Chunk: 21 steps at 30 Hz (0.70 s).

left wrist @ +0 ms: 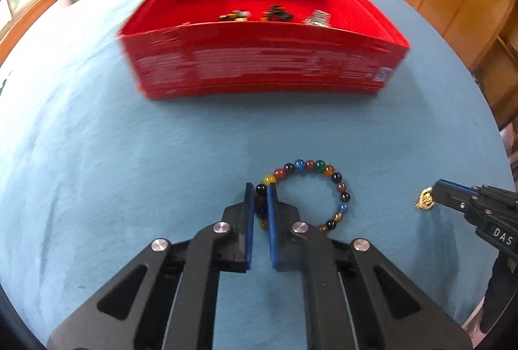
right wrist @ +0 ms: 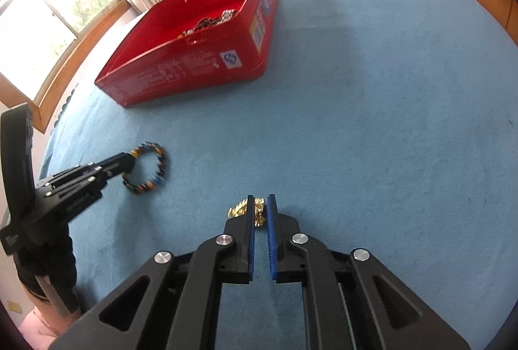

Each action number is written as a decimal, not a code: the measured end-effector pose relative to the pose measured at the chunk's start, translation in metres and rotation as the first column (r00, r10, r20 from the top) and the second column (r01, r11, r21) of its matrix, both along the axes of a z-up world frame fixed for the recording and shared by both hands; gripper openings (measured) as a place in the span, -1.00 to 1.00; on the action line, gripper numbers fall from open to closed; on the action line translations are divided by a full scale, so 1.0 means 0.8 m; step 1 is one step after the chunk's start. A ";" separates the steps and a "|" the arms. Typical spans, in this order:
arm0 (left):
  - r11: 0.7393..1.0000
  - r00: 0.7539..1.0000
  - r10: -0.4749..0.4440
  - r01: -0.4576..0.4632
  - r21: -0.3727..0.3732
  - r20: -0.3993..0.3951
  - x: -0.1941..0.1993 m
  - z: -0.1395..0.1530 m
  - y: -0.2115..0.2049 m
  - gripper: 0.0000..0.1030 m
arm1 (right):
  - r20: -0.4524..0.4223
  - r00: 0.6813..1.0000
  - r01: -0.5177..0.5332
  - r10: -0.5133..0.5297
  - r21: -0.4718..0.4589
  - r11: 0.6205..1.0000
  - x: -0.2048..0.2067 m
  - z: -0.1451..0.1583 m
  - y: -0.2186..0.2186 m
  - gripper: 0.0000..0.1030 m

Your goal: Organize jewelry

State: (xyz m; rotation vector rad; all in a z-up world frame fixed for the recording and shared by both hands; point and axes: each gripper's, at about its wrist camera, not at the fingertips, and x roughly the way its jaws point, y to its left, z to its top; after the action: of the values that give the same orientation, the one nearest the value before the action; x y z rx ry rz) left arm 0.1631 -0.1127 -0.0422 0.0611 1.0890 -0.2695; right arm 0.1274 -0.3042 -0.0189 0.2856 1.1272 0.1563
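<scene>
While both tongs are closed on jewelry, the blue worktop (right wrist: 372, 97) is seen carrying a red box (left wrist: 259, 58).

Three small pieces are held in the box (left wrist: 275, 14). The bead bracelet (left wrist: 310, 197) is pinched at its left side by the left tongs (left wrist: 260, 191), flat on the cloth. The gold piece (right wrist: 255, 210) is clamped between the nearly shut right tongs (right wrist: 259, 204), well apart from the box.

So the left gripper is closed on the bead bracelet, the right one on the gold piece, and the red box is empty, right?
Not quite. The red box is not empty: the left wrist view shows a few jewelry pieces already lying in it. The rest holds: the left gripper is closed on the bead bracelet, the right gripper on the gold piece.
</scene>
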 end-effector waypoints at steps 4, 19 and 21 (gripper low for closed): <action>1.000 1.000 0.009 -0.009 -0.013 -0.004 -0.012 0.000 0.013 -0.88 | -0.016 0.999 -0.046 0.046 0.009 0.999 -0.017 0.002 0.010 -0.84; 0.999 1.000 -0.017 0.016 -0.032 -0.014 -0.016 -0.003 0.017 -0.84 | -0.041 0.993 -0.113 0.110 -0.077 0.991 -0.005 0.002 0.028 -0.35; 1.000 1.000 -0.017 0.016 -0.022 -0.010 -0.017 -0.005 0.019 -0.83 | -0.037 0.992 -0.120 0.117 -0.095 0.988 -0.003 -0.003 0.031 -0.34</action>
State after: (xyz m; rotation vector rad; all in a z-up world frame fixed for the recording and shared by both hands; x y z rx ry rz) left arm 0.1495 -0.0971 -0.0460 0.0489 1.0959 -0.2970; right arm 0.1251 -0.2790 -0.0216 0.1347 1.1794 0.2018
